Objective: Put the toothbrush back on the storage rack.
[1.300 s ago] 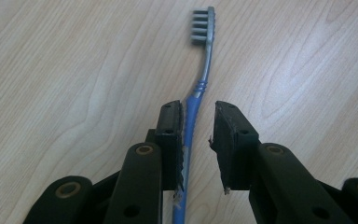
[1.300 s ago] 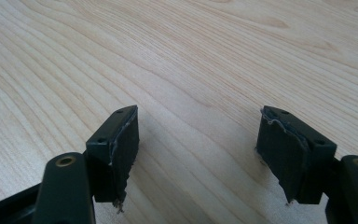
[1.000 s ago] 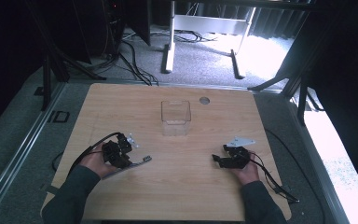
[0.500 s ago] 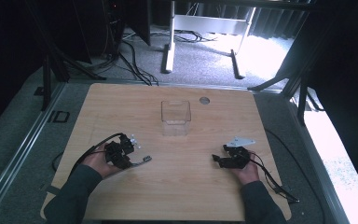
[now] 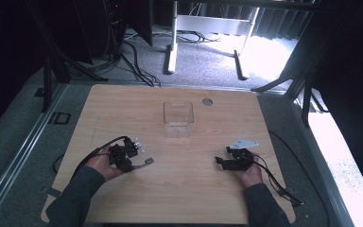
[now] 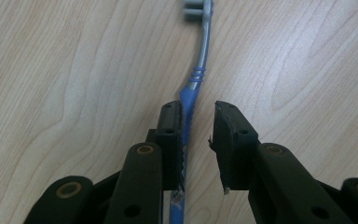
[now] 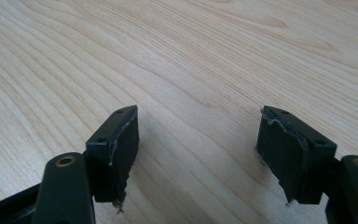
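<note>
The left tool [image 6: 198, 140] straddles the blue handle of a toothbrush [image 6: 200, 70] lying flat on the desk [image 5: 184, 189], jaws partly open, one pad touching it, nothing gripped yet. The right tool [image 7: 196, 154] rests wide open and empty. The toothbrush looks light, stiff and slim; its ribbed handle seems the surest hold.

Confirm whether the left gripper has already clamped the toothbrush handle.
No: the left gripper has a visible gap between its jaws, and the toothbrush touches just one.
</note>
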`<state>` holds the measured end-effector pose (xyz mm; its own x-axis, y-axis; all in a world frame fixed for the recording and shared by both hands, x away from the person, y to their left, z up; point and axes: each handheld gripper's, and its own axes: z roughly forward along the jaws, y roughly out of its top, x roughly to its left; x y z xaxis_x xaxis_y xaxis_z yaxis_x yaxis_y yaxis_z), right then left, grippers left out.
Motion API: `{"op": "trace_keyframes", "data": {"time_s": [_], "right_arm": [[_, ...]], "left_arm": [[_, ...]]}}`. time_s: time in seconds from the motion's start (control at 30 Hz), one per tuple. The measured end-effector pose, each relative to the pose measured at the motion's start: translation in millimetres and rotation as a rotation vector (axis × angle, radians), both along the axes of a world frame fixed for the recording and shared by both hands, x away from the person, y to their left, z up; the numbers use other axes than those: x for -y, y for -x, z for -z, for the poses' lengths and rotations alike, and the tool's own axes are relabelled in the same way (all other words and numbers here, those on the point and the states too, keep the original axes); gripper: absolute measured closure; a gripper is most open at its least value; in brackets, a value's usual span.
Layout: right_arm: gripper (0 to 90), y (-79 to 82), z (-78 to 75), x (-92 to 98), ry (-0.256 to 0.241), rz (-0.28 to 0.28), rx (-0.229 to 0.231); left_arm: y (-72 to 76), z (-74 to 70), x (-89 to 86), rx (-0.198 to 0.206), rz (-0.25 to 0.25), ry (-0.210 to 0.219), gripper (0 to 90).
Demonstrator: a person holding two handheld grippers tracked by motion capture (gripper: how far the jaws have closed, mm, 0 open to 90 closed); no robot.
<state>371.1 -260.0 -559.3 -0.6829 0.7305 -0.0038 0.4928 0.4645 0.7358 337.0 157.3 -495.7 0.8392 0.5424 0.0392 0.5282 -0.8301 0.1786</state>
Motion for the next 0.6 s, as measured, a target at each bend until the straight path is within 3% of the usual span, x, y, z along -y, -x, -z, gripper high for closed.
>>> {"op": "trace_keyframes", "data": {"time_s": [0.6], "right_arm": [[29.0, 0.0, 0.0, 0.0, 0.0, 0.0, 0.0]], "left_arm": [[-3.9, 10.2, 3.8, -0.039, 0.009, -0.051, 75.5]]}}
